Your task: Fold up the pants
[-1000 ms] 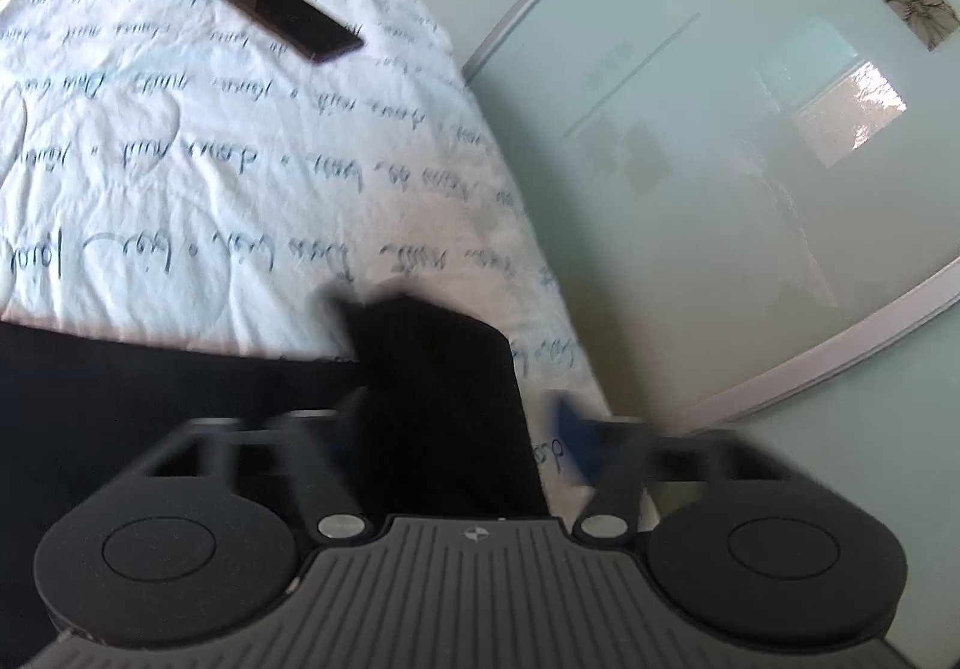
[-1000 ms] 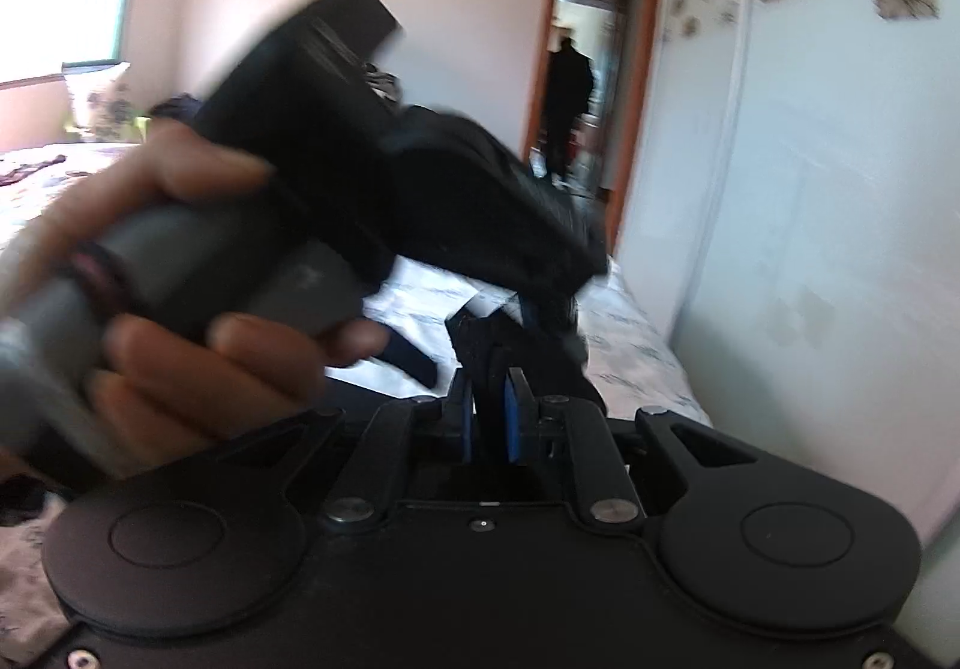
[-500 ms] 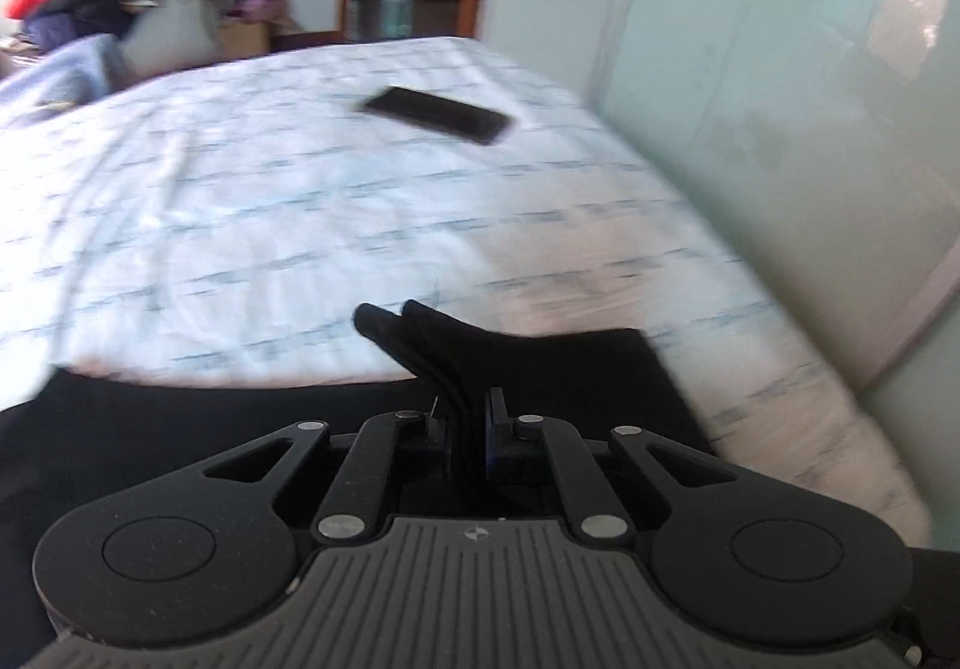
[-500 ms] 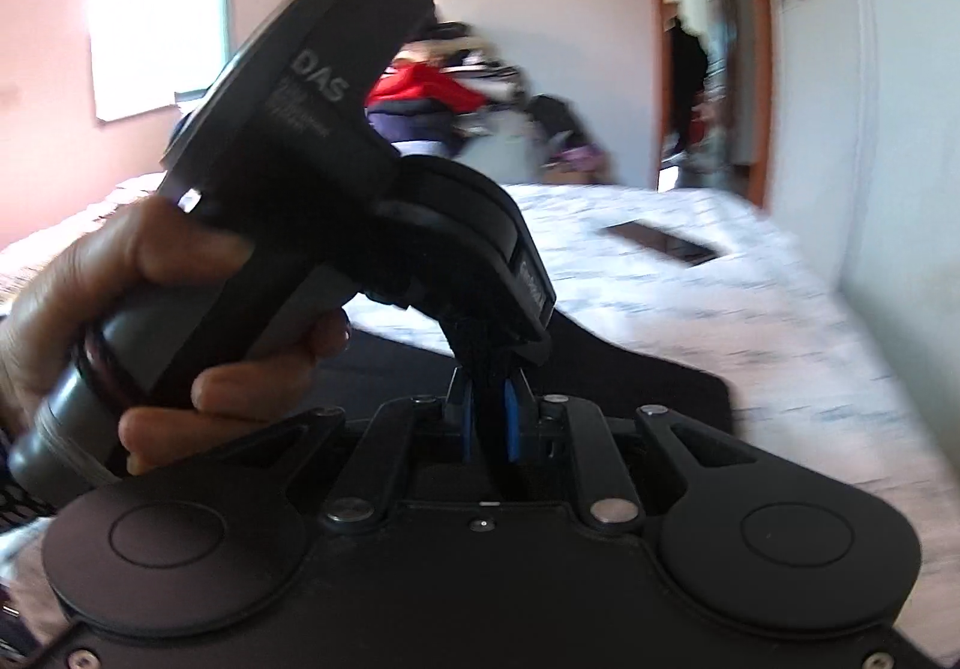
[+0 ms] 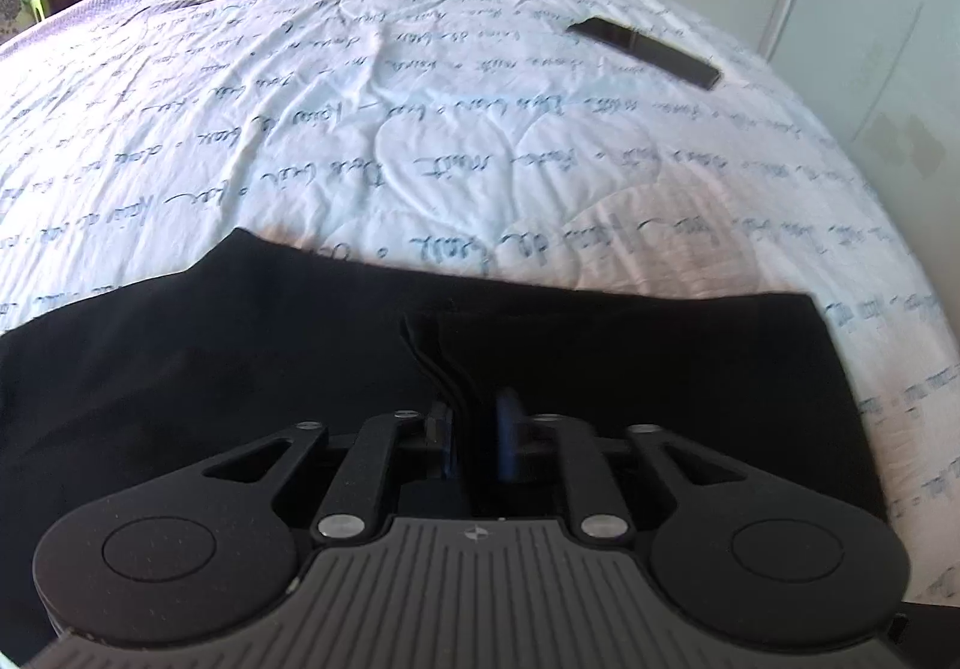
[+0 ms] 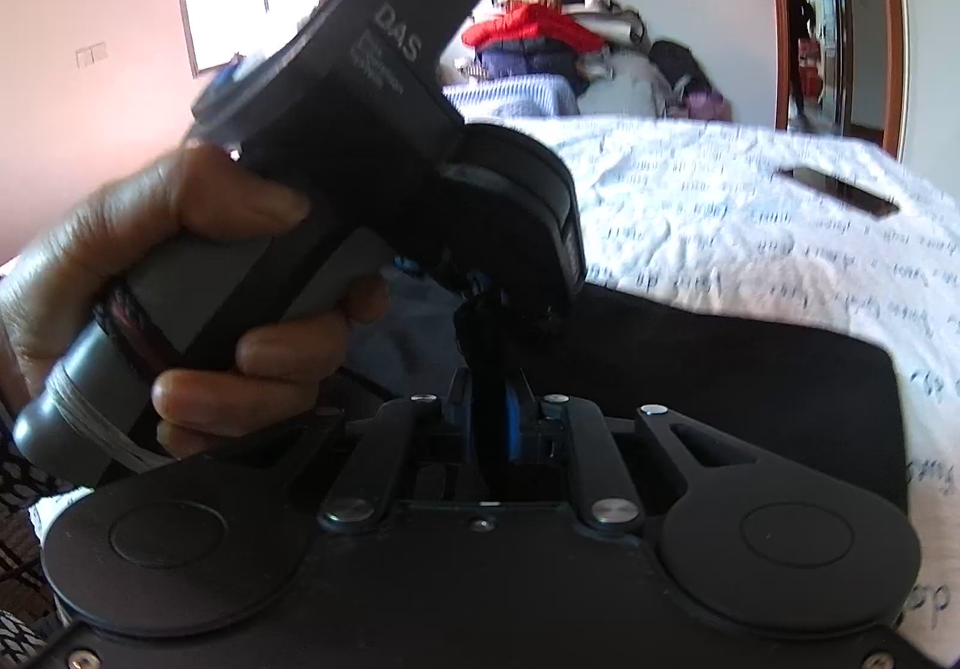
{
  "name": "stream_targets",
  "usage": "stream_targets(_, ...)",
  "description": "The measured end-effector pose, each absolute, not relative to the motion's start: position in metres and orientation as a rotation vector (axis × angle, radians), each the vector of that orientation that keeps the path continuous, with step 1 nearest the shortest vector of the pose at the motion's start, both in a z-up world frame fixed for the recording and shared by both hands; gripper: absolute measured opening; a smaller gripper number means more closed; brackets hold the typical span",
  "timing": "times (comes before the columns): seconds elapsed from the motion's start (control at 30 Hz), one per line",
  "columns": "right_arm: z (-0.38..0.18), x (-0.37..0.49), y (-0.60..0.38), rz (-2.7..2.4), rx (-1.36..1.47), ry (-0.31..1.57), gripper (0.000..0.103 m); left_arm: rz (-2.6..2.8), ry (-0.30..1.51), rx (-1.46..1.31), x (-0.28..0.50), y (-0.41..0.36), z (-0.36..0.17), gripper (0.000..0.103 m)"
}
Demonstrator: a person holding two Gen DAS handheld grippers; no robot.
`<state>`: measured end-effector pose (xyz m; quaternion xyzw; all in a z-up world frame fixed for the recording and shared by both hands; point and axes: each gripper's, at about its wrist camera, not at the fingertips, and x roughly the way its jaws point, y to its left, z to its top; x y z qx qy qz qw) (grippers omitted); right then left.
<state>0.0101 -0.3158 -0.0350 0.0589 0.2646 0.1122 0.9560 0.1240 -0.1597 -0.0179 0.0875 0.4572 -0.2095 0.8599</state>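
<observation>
Between the left gripper's [image 5: 477, 432] jaws, which are opening, a thin fold of the black pants [image 5: 630, 369] runs up toward 12 o'clock; it lies against the left pad, while the right pad stands clear, so the grip looks spent. Across at the right gripper [image 6: 492, 417] the jaws are also opening, barely parted, with a dark strip of the same fabric between the blue pads. If one side lets go before the other, the doubled edge could slide and skew the fold. Fabric might also cling to a pad and lift as the hand [image 6: 180, 279] backs off. Out from the jaws, the pants lie flat on the printed bedspread [image 5: 420, 129], edge toward 12. Farther off at 1 o'clock lies a phone [image 5: 645, 51], well clear
</observation>
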Motion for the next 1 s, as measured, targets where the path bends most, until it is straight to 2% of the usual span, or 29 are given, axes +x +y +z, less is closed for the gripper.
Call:
stream_targets(0.07, -0.032, 0.001, -0.32, 0.226, 0.117, 0.56, 0.025, -0.408, 0.961, 0.205, 0.124, -0.156, -0.017, 0.043)
stream_targets(0.23, -0.008, -0.024, -0.376, 0.121, 0.198, 0.491, 0.025, -0.324, 0.857, 0.172, 0.118, -0.135, 0.008, 0.047)
stream_targets(0.3, -0.006, -0.015, -0.4, 0.01, 0.176, 0.495, 0.025, -0.348, 0.846, 0.166, 0.118, -0.141, 0.012, 0.058)
stream_targets(0.37, -0.013, 0.008, -0.415, -0.038, 0.125, 0.559, 0.025, -0.391, 0.871, 0.199, 0.119, -0.156, 0.006, 0.062)
stream_targets(0.53, -0.043, 0.054, -0.424, -0.079, 0.05, 0.673, 0.025, -0.386, 0.947, 0.287, 0.115, -0.18, -0.029, 0.062)
stream_targets(0.63, -0.03, 0.042, -0.426, -0.122, 0.049, 0.644, 0.025, -0.397, 0.947, 0.302, 0.107, -0.174, -0.022, 0.059)
stream_targets(0.73, -0.021, 0.013, -0.421, -0.097, 0.037, 0.62, 0.025, -0.455, 0.939, 0.321, 0.098, -0.17, -0.013, 0.062)
stream_targets(0.9, -0.048, -0.004, -0.407, -0.049, 0.005, 0.725, 0.025, -0.506, 0.946, 0.425, 0.08, -0.178, -0.031, 0.064)
stream_targets(1.0, -0.039, -0.015, -0.403, -0.079, 0.021, 0.7, 0.025, -0.491, 0.919, 0.442, 0.075, -0.181, -0.028, 0.064)
